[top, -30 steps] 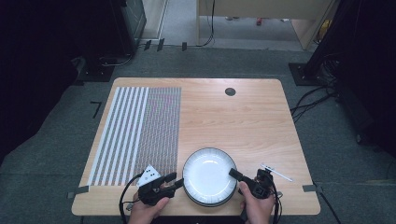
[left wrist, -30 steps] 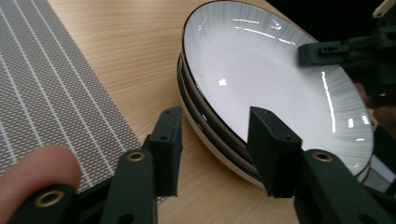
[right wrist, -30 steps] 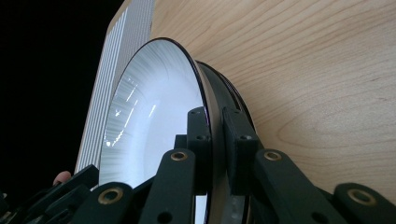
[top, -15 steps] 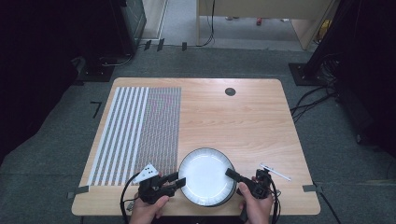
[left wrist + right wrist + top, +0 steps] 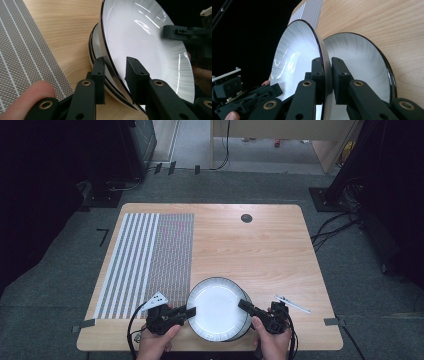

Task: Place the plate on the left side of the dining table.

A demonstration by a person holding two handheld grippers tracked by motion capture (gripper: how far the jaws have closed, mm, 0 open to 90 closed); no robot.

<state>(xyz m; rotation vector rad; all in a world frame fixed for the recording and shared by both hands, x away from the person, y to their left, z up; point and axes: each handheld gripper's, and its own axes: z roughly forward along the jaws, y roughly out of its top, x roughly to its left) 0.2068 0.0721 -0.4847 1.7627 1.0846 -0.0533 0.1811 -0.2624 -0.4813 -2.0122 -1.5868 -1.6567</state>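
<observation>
Lifting the top white, black-rimmed ceramic plate [image 5: 216, 306] off its stack [image 5: 362, 67], near the striped grey placemat [image 5: 150, 257].
Right gripper [image 5: 327, 72] pinches its rim; left gripper [image 5: 113, 75] jaws, just closing, straddle the opposite rim.

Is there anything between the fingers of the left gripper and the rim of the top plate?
Nothing visible does. The fingers of the left gripper, which have just been closing, have the rim of the top plate between them; the other plates lie beneath it.
</observation>
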